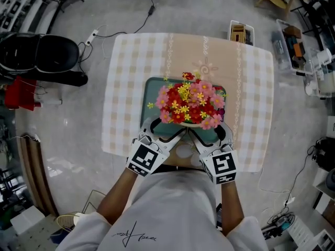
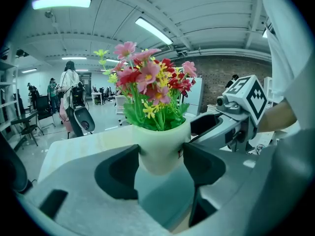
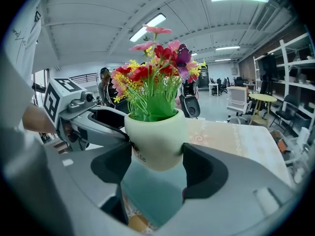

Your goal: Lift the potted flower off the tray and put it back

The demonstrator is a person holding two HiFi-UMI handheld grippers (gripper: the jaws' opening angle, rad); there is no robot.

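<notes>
The potted flower, a bunch of red, pink and yellow blooms (image 1: pixel 191 104) in a pale cream pot (image 2: pixel 160 146), is over the near part of a teal tray (image 1: pixel 152 90) on the checked tablecloth. My left gripper (image 1: pixel 166 129) and right gripper (image 1: pixel 208 132) come in from the near side and meet at the pot. In the left gripper view, my left gripper (image 2: pixel 160 163) is shut on the pot, with both dark pads pressing its sides. In the right gripper view, my right gripper (image 3: pixel 156 166) grips the pot (image 3: pixel 155 139) the same way. The pot's rounded base shows, seemingly just above the tray.
The table (image 1: pixel 131 88) stands alone on a shiny floor. A small open box (image 1: pixel 241 33) sits at its far right edge. Black chairs (image 1: pixel 42 54) are at the left and bins (image 1: pixel 293 46) at the right. A person (image 2: pixel 69 82) stands far back.
</notes>
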